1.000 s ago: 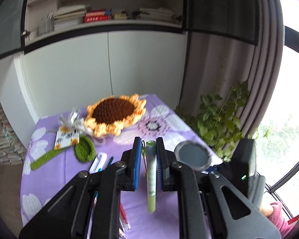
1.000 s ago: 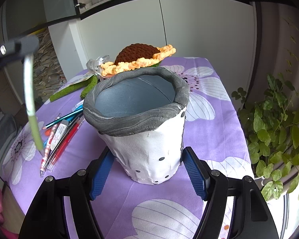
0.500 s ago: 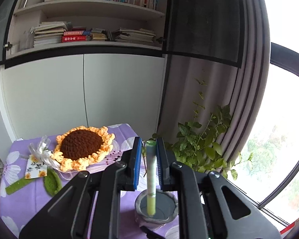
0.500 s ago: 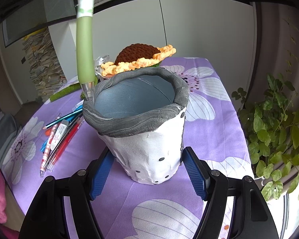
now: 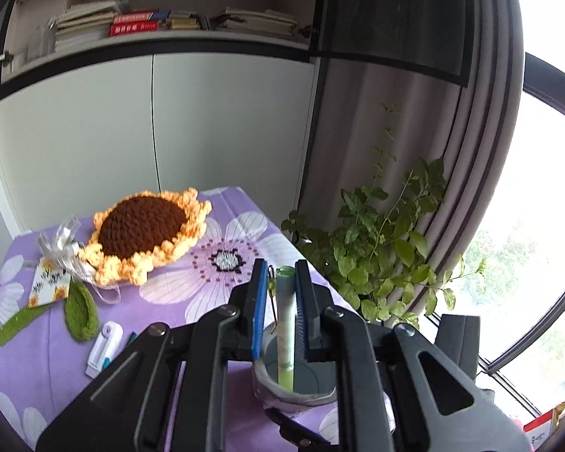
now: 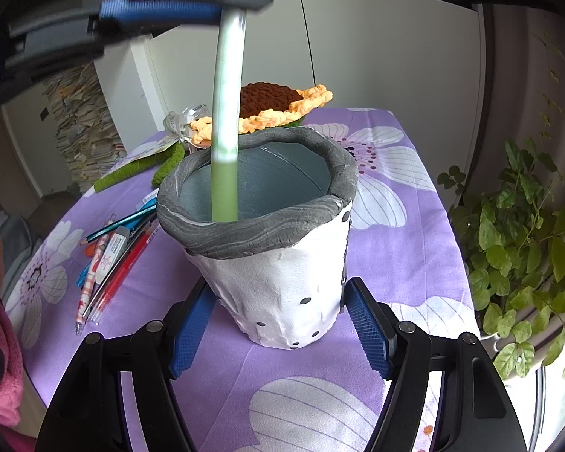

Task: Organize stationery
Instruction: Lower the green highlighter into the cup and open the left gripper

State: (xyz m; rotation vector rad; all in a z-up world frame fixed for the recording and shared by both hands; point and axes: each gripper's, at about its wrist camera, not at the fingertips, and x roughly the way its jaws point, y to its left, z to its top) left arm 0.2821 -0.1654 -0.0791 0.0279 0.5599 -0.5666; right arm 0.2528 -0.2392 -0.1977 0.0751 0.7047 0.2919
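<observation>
The left gripper (image 5: pixel 278 301), clamped on a green pen (image 6: pixel 226 143), has carried it into the pot (image 6: pixel 267 233); the right gripper (image 6: pixel 278 320) grips the pot.

The cup's (image 6: pixel 278 263) mouth lay open below my pen (image 6: pixel 226 132); loose pens (image 6: pixel 109 263) crowded the table's (image 6: pixel 403 233) left edge.

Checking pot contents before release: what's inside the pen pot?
Inside the pen pot: only the lower end of the green pen, gripped by the left tongs. Its tip and the pot's floor are hidden by the rim.
</observation>
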